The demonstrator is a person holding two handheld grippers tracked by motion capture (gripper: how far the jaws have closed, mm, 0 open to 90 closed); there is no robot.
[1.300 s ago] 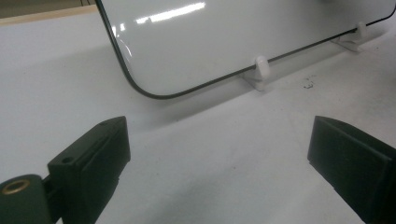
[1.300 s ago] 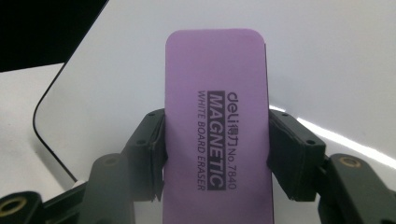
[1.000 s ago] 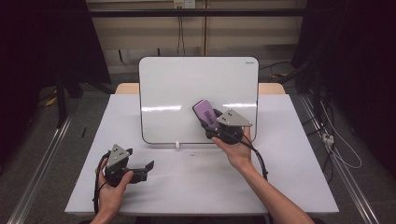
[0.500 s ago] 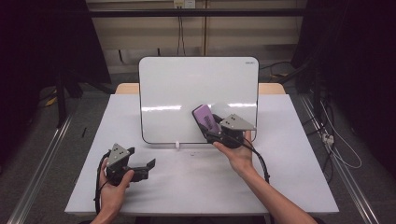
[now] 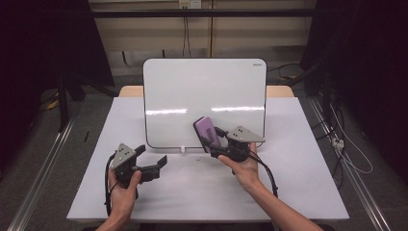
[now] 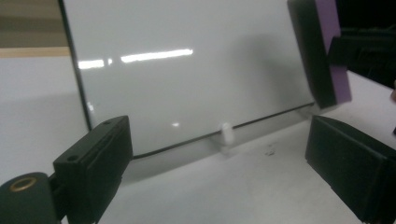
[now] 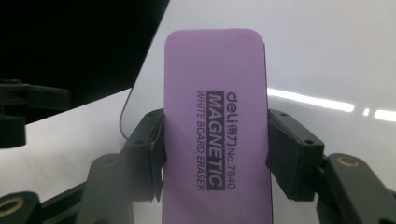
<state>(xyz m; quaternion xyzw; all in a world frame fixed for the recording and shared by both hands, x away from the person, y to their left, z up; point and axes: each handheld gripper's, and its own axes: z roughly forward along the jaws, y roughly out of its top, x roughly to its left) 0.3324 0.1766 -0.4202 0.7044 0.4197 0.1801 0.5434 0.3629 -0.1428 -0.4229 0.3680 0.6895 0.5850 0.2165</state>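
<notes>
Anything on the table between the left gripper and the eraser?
Bare tabletop mostly; in the high view a small white peg stands at the whiteboard's lower edge, between the left gripper and the eraser.

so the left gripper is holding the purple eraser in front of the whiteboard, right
Not quite: it is the right gripper that holds the purple eraser in front of the whiteboard. The right gripper view shows its jaws clamped on the eraser's sides; the left gripper has open jaws with nothing between them.

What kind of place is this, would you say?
Probably a lab or recording workspace, not a home: a white table stands between metal floor rails, dark curtains hang at both sides, and cables trail across the floor by a propped whiteboard.
</notes>
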